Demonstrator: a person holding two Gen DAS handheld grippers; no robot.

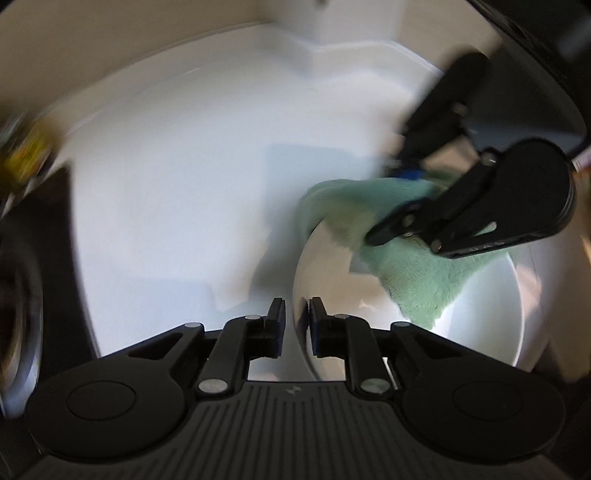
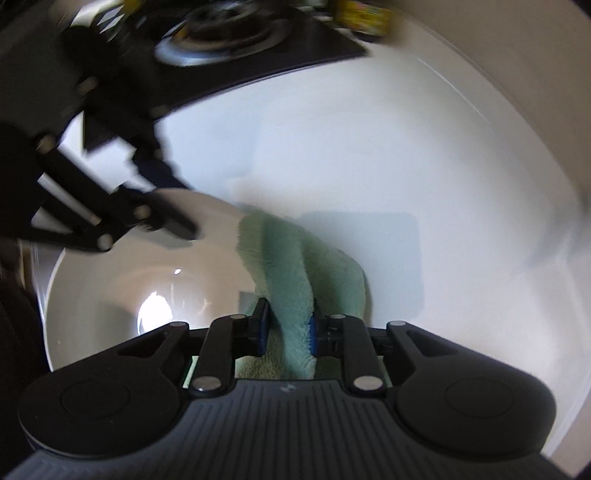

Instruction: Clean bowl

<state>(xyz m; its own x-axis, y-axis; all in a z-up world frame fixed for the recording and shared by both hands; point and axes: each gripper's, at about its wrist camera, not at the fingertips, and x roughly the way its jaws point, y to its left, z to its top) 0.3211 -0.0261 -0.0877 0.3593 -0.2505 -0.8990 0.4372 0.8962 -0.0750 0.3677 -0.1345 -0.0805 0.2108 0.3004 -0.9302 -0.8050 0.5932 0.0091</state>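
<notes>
A white bowl point(image 1: 480, 332) rests on a white surface, blurred in both views. My left gripper point(image 1: 297, 314) straddles the bowl's near rim, one pad inside and one outside. A thin gap shows at the outer pad, so it stands open around the rim. My right gripper point(image 2: 287, 328) is shut on a green fluffy cloth point(image 2: 288, 258), which drapes over the bowl's point(image 2: 110, 288) far edge and down into it. In the left wrist view the right gripper point(image 1: 395, 203) comes in from the upper right with the cloth point(image 1: 417, 280) hanging inside the bowl. The left gripper point(image 2: 177, 203) shows at the bowl's rim.
The white surface point(image 1: 184, 166) has a raised back edge and a beige wall behind it. A black stove top with a burner point(image 2: 221, 33) borders it on one side, with a blurred yellow object point(image 2: 362, 14) beside it. A pale bluish patch point(image 2: 388, 258) lies past the cloth.
</notes>
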